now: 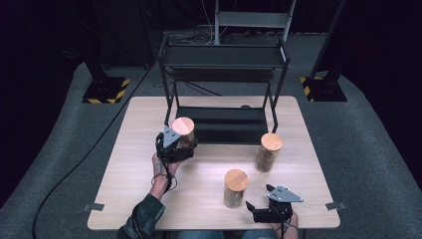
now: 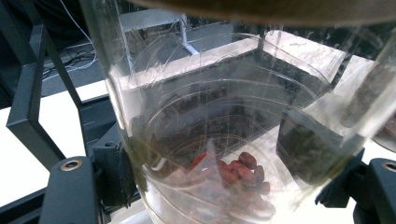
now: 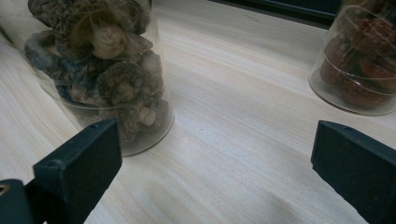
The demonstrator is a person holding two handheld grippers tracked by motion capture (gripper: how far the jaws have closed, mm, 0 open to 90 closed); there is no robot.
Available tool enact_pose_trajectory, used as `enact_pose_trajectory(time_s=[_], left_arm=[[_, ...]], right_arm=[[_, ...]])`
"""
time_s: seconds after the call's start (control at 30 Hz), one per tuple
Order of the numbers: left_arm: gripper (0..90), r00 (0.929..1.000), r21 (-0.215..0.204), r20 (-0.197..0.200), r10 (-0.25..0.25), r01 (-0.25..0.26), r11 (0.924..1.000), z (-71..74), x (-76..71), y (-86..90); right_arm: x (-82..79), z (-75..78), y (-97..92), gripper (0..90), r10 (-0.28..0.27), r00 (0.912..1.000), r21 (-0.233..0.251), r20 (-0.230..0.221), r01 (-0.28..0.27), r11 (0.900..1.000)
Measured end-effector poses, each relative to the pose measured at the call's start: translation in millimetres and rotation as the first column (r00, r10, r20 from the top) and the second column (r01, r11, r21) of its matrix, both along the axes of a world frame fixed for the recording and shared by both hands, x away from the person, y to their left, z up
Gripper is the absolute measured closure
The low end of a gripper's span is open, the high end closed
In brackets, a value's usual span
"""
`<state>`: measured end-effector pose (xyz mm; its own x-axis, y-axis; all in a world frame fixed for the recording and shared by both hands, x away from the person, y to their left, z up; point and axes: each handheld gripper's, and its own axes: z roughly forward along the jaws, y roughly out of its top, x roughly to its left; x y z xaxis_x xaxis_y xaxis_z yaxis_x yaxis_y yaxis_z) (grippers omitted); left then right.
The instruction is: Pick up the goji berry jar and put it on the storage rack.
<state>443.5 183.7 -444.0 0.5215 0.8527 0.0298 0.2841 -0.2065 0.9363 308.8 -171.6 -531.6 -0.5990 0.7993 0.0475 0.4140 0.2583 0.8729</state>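
Grey carpet (image 1: 59, 149) under wooden table (image 1: 129, 164), black curtains (image 1: 40, 30) behind.

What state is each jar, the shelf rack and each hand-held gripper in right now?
Left hand-held gripper: shut on the red-berry jar.
Red-berry jar: lidded, nearly empty, gripped by the rack.
Right hand-held gripper: open, holding nothing.
Mushroom jar: upright on the table, lidded, well filled.
Far jar: upright, lidded, untouched.
Shelf rack: no jars on it.

The left gripper (image 1: 180, 143) is covering the lower body of its clear jar (image 1: 183, 130) in the high view. In the left gripper view the jar's lid is running off the top edge. The mushroom jar (image 3: 100, 70) is being cropped at the right gripper view's top.
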Motion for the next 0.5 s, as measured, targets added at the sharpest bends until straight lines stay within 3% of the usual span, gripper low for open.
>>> enact_pose_trajectory(time_s=[0.5], left_arm=[[24.4,0.9999,0.004,-0.001,-0.015,0.015,0.9999,2.8,6.6,-7.1]], right_arm=[[-0.1,0.0,0.1,1.0,0.001,1.0000,-0.001,0.000,-0.001,1.0000]])
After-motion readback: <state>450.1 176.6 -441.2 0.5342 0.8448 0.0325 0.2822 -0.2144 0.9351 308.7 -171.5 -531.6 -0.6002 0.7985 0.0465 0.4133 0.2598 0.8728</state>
